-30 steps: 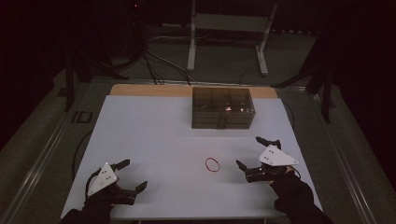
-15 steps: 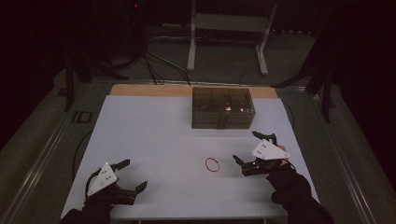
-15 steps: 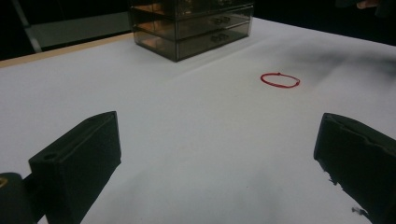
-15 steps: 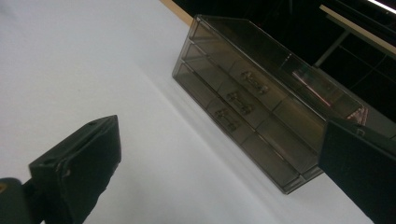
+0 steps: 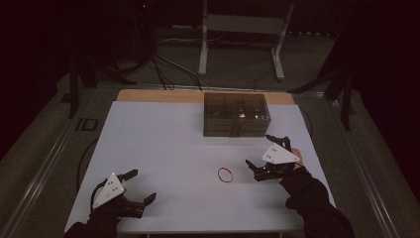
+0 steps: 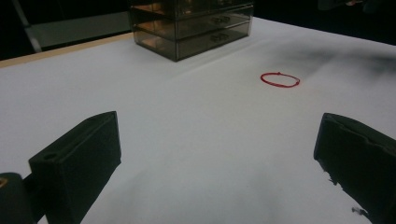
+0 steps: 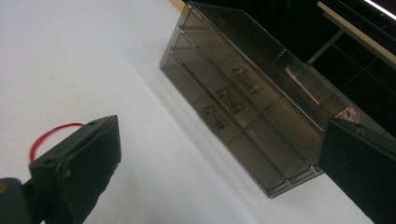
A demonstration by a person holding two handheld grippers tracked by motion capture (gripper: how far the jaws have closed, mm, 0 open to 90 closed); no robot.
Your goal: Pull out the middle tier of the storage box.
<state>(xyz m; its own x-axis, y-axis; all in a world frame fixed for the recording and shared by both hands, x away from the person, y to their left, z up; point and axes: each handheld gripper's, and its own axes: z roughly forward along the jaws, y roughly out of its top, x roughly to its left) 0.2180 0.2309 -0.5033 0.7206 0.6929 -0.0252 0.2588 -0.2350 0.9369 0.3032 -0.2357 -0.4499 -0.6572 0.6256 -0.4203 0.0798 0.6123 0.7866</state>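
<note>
The right hand-held gripper (image 5: 261, 152) hangs low over the white bench (image 5: 163, 144), its jaws wide apart and holding nothing. The red band (image 5: 225, 174) lies flat on the bench just beside its lower jaw tip, on the side toward the left hand-held gripper, not touching it. The smoky drawer box (image 5: 236, 114) stands just beyond the right hand-held gripper's upper jaw.

The left hand-held gripper (image 5: 139, 187) sits at the near edge of the bench, well apart from the band, jaws likewise wide apart and empty.

The high view gives the whole layout but shows the band as a small loop and the box as a dark block. The left gripper view shows the band (image 6: 279, 79) as a closed ring ahead and to the right between the jaws, with the box (image 6: 191, 25) farther off. The right gripper view shows the box (image 7: 252, 100) close up, with three stacked drawers and their handles, while the band (image 7: 51, 135) peeks out partly hidden behind the left jaw.
</note>
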